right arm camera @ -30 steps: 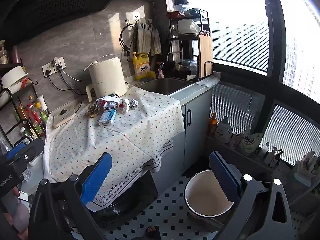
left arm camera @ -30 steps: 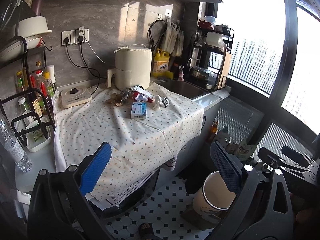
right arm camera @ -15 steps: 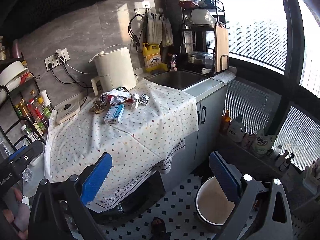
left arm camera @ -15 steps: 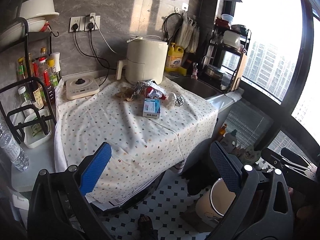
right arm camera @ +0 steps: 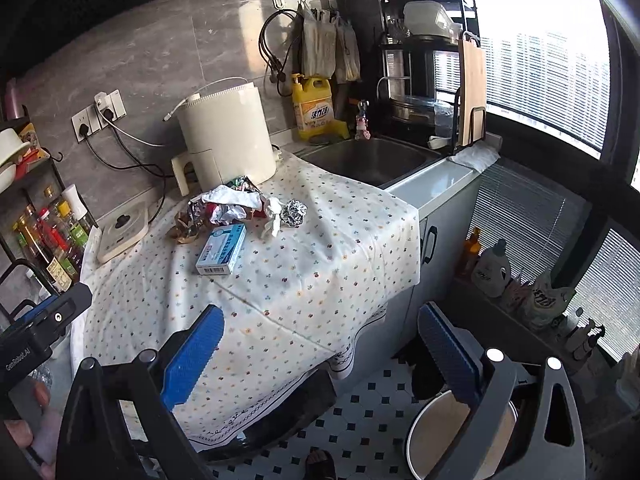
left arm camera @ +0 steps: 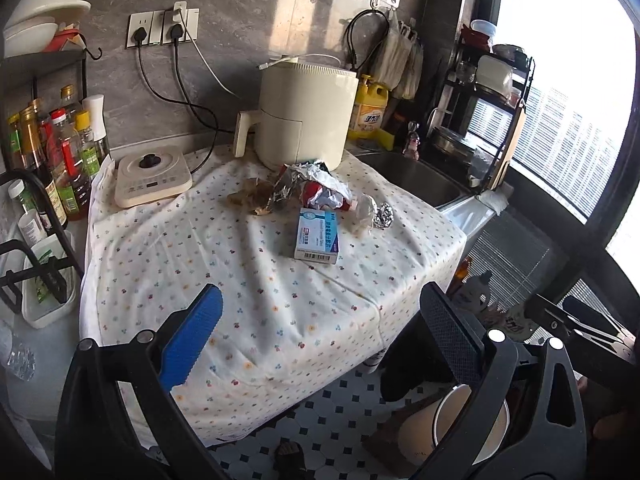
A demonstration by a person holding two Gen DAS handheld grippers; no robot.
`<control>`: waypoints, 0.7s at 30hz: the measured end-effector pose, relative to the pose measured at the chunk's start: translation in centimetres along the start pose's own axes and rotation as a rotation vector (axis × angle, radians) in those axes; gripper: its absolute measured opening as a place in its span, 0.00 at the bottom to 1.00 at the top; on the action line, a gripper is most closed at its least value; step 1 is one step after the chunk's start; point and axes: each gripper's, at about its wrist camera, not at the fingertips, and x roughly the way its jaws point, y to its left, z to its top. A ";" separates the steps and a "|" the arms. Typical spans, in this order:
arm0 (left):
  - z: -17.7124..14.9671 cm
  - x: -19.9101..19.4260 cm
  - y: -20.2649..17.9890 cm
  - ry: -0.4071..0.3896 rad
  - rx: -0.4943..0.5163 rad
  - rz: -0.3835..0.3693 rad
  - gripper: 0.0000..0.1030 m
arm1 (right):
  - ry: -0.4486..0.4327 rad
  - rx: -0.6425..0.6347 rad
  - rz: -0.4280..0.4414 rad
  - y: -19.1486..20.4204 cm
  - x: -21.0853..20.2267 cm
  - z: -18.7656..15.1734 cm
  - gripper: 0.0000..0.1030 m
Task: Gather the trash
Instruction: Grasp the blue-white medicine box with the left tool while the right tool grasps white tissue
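Note:
Trash lies in a heap on the flowered tablecloth (left arm camera: 240, 280) (right arm camera: 304, 272), in front of a cream air fryer (left arm camera: 304, 114) (right arm camera: 226, 132). It holds a blue and white carton (left arm camera: 317, 235) (right arm camera: 221, 249), crumpled foil wrappers (left arm camera: 292, 184) (right arm camera: 224, 204), a foil ball (left arm camera: 382, 216) (right arm camera: 293, 213) and brown scraps (left arm camera: 250, 196). A cream bin (left arm camera: 452, 432) (right arm camera: 440, 436) stands on the floor to the right. My left gripper (left arm camera: 320, 340) and right gripper (right arm camera: 320, 352) both hang open and empty, short of the table's near edge.
A small induction hob (left arm camera: 150, 176) sits left of the fryer, with a bottle rack (left arm camera: 48, 152) at the far left. A sink (right arm camera: 372, 156), detergent bottle (right arm camera: 313, 108) and dish rack (right arm camera: 432, 64) lie to the right. Bottles line the window ledge (right arm camera: 520, 288). A sandalled foot (right arm camera: 320, 462) shows on the tiled floor.
Both grippers have moved closer to the table and a little higher, so the trash heap looks larger. Both stay open and nothing on the cloth has moved.

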 end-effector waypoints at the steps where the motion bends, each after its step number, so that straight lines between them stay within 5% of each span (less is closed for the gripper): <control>1: 0.3 0.8 0.0 0.006 -0.001 0.002 0.95 | 0.004 0.001 0.007 0.0 0.7 0.3 0.92; 14: 3.2 13.2 -0.7 0.133 0.039 0.016 0.90 | 0.045 0.038 0.070 0.5 10.6 3.2 0.80; 21: 3.6 19.7 -1.2 0.184 0.047 0.008 0.84 | 0.080 0.091 0.149 0.1 16.2 3.6 0.65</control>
